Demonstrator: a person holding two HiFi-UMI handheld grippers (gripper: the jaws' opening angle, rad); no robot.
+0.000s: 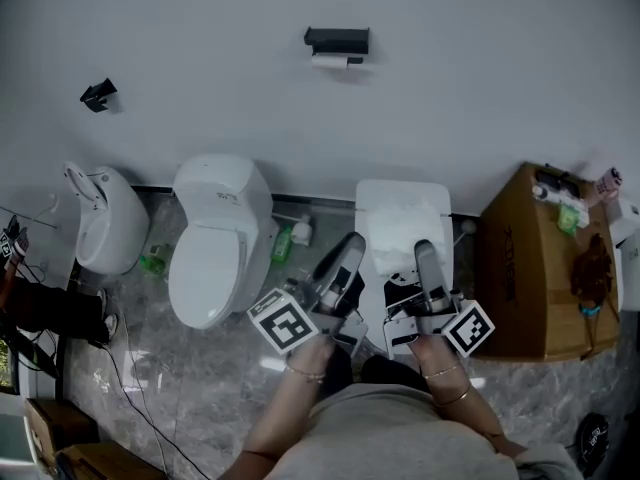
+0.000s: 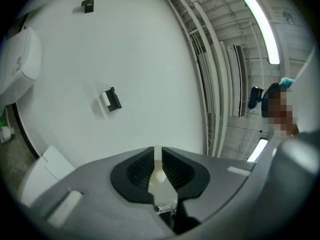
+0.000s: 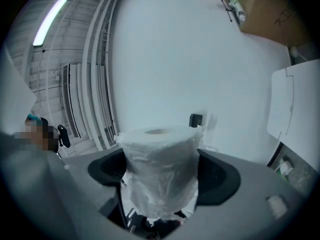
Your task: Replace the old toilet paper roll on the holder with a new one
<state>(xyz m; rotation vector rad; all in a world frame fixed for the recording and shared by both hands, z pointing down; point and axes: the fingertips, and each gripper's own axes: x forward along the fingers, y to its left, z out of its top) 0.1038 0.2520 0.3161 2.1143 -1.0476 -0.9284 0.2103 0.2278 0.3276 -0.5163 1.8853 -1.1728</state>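
The black toilet paper holder (image 1: 337,41) hangs on the white wall, far ahead of both grippers; it also shows small as the holder (image 2: 112,99) and the holder (image 3: 196,119). My right gripper (image 3: 160,154) is shut on a new toilet paper roll (image 3: 159,184), upright and still in thin clear plastic wrap. My left gripper (image 2: 158,151) is shut on a thin pale scrap (image 2: 158,176); what it is I cannot tell. In the head view the left gripper (image 1: 350,250) and right gripper (image 1: 424,255) are held side by side, pointing toward the wall.
A white toilet (image 1: 215,243) stands left of the grippers, with another white fixture (image 1: 100,218) further left. A white lidded bin (image 1: 403,203) is right ahead. A cardboard box (image 1: 535,268) with small items stands at right. Green bottles (image 1: 283,243) sit on the floor.
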